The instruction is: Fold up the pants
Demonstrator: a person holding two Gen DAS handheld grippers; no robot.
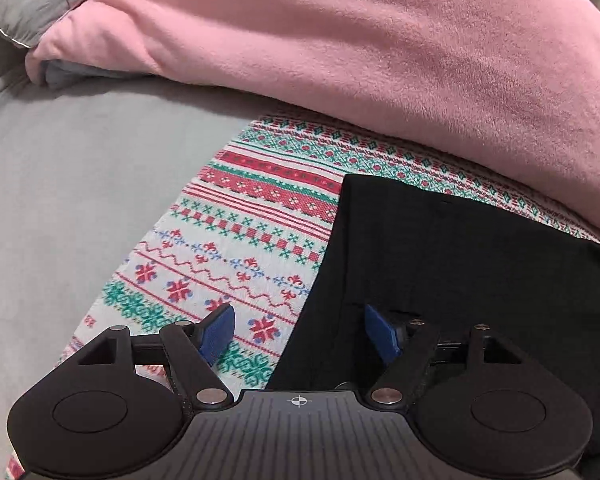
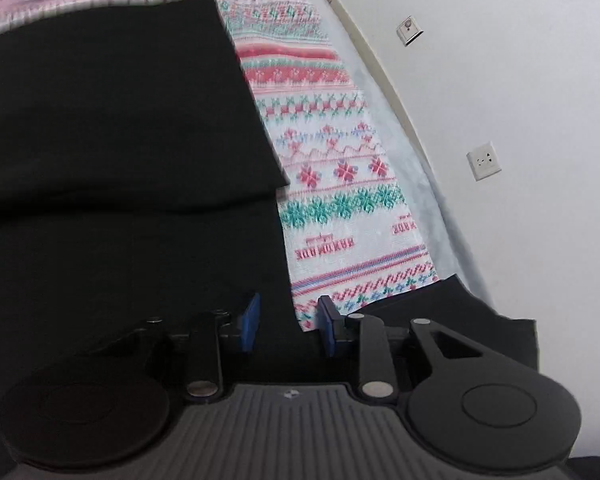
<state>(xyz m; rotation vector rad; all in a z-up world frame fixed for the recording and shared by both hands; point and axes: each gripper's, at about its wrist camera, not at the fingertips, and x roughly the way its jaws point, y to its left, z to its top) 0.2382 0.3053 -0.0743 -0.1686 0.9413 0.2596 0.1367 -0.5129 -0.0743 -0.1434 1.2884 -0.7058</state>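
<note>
Black pants [image 1: 440, 264] lie flat on a patterned red, green and white cloth [image 1: 236, 240] on the bed. My left gripper [image 1: 300, 330] is open, its blue pads straddling the pants' left edge just above the fabric. In the right wrist view the pants [image 2: 120, 140] show a folded layer lying over a lower one, with the patterned cloth [image 2: 332, 184] to their right. My right gripper [image 2: 288, 322] is open over the pants' right edge, empty.
A pink fleece blanket [image 1: 340, 48] is bunched at the back of the bed. The grey bedsheet [image 1: 80, 184] spreads to the left, with a grey pillow [image 1: 28, 8] at far left. A white wall [image 2: 500, 80] with a socket [image 2: 483, 160] stands right of the bed.
</note>
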